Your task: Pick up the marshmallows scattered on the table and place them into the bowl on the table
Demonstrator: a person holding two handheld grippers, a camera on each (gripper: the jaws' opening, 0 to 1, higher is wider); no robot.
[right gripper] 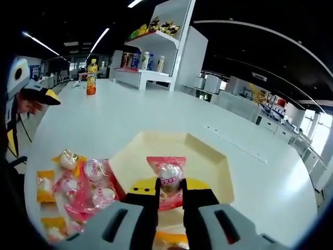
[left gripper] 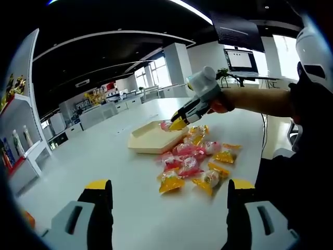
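My right gripper [right gripper: 169, 200] covers the lower half of the pink marshmallow [right gripper: 167, 174] it holds, and an orange packet [right gripper: 169, 240] beneath it is cut off. Shelf bottles [right gripper: 143, 60] far ahead are too small to read.

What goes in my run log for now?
right gripper: shut on pink-wrapped marshmallow, over cream hexagonal bowl | left gripper: open, idle

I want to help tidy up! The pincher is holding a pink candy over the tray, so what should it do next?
Probably open the right gripper and drop the pink-wrapped marshmallow. It already hangs over the cream hexagonal bowl, and more marshmallows wait on the white table.
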